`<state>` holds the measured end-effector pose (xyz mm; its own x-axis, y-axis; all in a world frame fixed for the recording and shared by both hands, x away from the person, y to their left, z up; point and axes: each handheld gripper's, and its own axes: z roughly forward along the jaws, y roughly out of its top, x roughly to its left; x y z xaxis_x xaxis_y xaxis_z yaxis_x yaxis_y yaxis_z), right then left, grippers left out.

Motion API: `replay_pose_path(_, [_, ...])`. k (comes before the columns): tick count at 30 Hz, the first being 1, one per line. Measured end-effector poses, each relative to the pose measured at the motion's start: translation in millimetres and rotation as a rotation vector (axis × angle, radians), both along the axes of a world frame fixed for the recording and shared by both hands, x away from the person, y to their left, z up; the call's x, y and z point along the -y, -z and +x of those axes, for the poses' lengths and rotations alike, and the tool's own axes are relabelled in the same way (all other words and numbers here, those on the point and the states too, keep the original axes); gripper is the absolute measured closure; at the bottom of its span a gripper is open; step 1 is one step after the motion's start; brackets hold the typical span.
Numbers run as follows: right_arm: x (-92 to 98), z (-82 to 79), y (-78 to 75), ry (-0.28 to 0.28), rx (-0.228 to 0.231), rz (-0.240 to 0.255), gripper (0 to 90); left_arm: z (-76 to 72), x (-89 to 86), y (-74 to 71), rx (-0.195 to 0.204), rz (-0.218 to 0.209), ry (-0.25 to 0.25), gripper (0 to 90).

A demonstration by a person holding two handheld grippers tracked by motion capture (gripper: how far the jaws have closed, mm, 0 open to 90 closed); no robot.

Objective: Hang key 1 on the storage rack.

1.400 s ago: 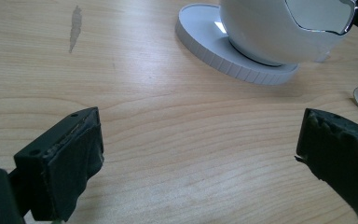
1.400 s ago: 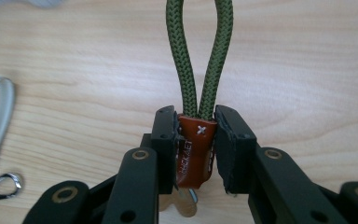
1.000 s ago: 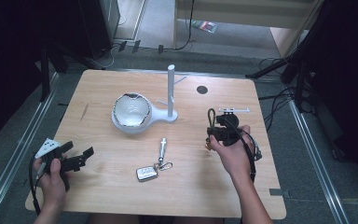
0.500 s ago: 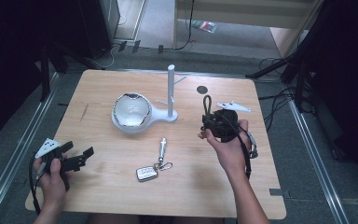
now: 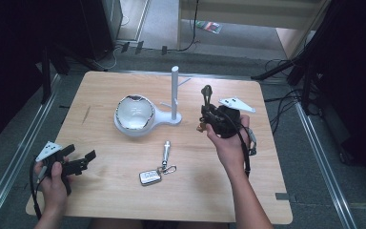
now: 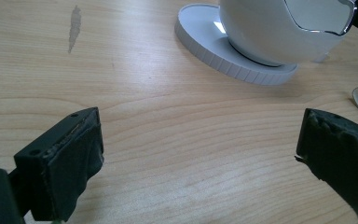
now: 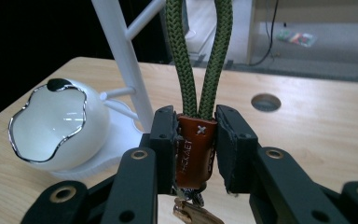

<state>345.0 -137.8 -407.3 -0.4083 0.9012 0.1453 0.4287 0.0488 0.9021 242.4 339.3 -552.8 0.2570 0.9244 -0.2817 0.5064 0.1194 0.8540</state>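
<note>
The right gripper (image 7: 196, 140) clenched the brown leather tab of a green cord key strap (image 7: 195, 154), held at centre right of the high view beside the white stand (image 5: 175, 93). At lower left, the left gripper (image 6: 200, 163) was released, jaws wide above bare table (image 6: 168, 121).

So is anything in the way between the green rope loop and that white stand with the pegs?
Nothing visible is. The right tongs hold the keychain by its brown leather tab, green rope loop pointing up, just right of the white stand. Only open air lies between loop and post.
</note>
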Motion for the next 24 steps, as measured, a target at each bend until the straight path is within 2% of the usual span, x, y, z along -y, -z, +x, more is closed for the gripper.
replay_pose_path(3, [-3.1, 3.7, -2.5, -0.013, 0.026, -0.001, 70.6, -0.1, 0.2, 0.0, -0.001, -0.003, -0.001, 1.2])
replay_pose_path(13, [-10.1, 16.1, -8.7, -0.046, 0.102, 0.053, 70.2, 0.1, -0.2, 0.1, 0.001, -0.002, 0.002, 1.1])
replay_pose_path(20, [-11.7, 27.2, -6.0, -0.069, 0.119, 0.072, 70.0, 0.0, 0.0, -0.1, 0.001, -0.002, 0.002, 1.1])
replay_pose_path(24, [-11.2, 34.2, -2.7, -0.079, 0.113, 0.083, 69.8, -0.1, 0.3, -0.1, 0.005, 0.0, 0.002, 1.2])
